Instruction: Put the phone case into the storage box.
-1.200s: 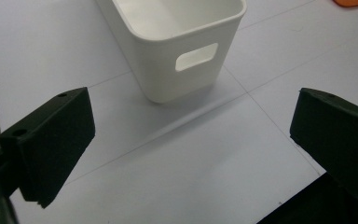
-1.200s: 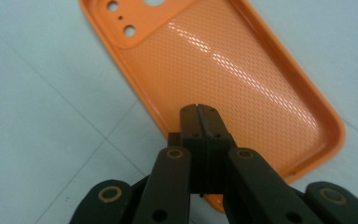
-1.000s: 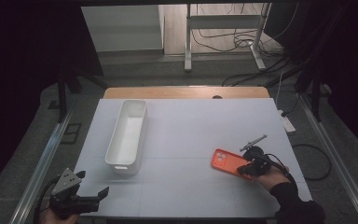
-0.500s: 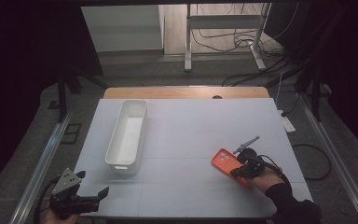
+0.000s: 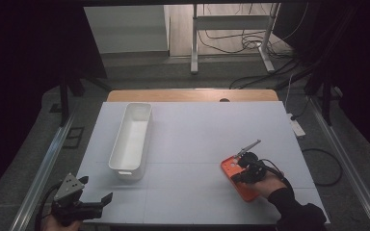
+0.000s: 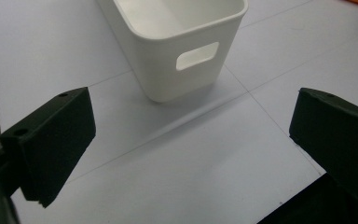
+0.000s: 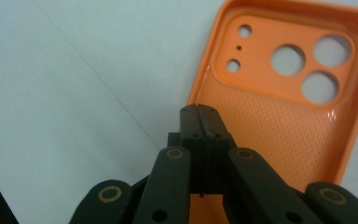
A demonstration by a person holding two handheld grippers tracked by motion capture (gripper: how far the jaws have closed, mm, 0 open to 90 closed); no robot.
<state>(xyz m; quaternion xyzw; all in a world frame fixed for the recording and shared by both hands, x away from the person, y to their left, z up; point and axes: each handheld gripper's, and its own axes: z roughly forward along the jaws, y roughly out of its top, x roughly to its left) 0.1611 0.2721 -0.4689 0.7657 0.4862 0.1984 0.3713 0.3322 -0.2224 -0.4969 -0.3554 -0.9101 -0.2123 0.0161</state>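
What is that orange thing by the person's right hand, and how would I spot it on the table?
Look at the big white table and go to its near right part, where the right gripper rests. Under those shut jaws lies a flat orange phone case, hollow side up, its edge pinched between them. Its bright colour and round camera holes set it apart from the long white bin on the left.

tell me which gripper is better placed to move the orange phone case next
Right. The right gripper has its shut jaws at the phone case edge; the left gripper, open, sits across the table by the white bin.

Dim room, cable-strewn grey floor (image 5: 221, 72)
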